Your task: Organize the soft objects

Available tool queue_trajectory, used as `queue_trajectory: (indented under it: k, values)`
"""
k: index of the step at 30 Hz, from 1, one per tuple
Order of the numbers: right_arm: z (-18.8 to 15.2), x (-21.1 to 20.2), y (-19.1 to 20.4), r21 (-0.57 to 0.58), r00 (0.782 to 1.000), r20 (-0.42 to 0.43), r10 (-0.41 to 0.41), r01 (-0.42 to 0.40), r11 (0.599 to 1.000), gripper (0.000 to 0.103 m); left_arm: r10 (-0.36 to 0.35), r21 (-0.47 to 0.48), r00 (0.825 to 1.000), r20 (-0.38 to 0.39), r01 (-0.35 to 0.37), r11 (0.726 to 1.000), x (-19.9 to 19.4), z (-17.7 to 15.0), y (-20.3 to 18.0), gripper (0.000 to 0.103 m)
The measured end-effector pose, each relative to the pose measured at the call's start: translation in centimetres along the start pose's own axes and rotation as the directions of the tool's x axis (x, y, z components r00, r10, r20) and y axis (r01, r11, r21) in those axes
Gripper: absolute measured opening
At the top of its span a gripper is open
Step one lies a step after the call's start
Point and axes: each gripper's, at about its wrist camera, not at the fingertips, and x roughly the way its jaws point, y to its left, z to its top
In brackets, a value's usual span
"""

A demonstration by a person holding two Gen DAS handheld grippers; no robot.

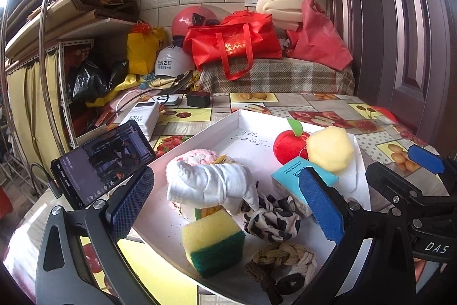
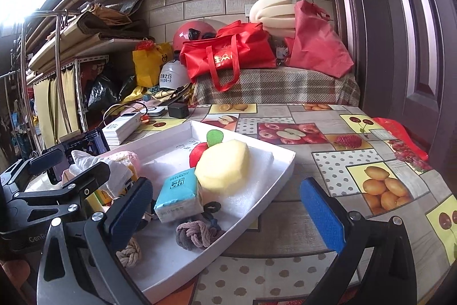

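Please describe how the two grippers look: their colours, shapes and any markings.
The left gripper and the right gripper look alike: black angular frames with silver screws, and two flat fingers with blue textured pads. White letters "DAS" mark the right gripper's body in the left wrist view; "GenR", cut off, marks the left one's in the right wrist view. No sleeves or cables show.

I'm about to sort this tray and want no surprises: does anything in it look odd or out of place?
One thing: the blue tissue pack lies tilted, leaning against the yellow sponge ball rather than flat on the white tray. The white cloth is draped in a heap over the pink plush. Nothing looks spilled or damaged.
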Motion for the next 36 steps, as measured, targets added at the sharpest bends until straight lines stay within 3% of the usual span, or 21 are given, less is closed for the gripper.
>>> queue_trajectory:
  k: [7,14,21,26,29,32,36]
  values:
    - [-1.0,-2.8,-1.6,0.020,1.000,0.014,-0.005,0.004,1.000,0.103,-0.044,0.021,0.999,-0.019,0.045,0.999,-1.4,-0.6,-1.6,0.103]
    - [-2.0,-5.8,-3.7,0.070,1.000,0.006,-0.017,0.016,0.997,0.103,-0.043,0.037,0.999,-0.029,0.044,0.998,-2.1,-0.9,-2.3,0.103]
    - [-2.7,-8.0,-7.9,0.259,0.997,0.034,-0.066,0.055,0.964,0.103,-0.024,0.066,0.999,-0.023,0.026,0.997,-3.2,-1.3,-2.9,0.103]
    - [-3.3,-9.8,-10.2,0.376,0.991,0.093,-0.095,0.054,0.925,0.103,-0.034,0.062,0.996,-0.079,0.039,0.997,-4.1,-1.2,-4.1,0.103]
    - [-3.3,-11.4,-10.9,0.387,0.982,0.131,-0.139,0.078,0.919,0.103,0.047,0.064,0.998,-0.029,-0.045,0.997,-6.4,-0.7,-4.8,0.103]
    - [-3.1,-13.1,-11.2,0.341,0.958,0.137,-0.254,0.195,0.920,0.103,0.161,0.055,0.987,0.026,-0.162,0.985,-8.6,0.3,-4.9,0.103]
    - [-3.9,-15.3,-12.0,0.343,0.918,0.135,-0.374,0.311,0.886,0.103,0.163,0.003,0.987,0.004,-0.163,0.987,-10.1,1.3,-4.0,0.103]
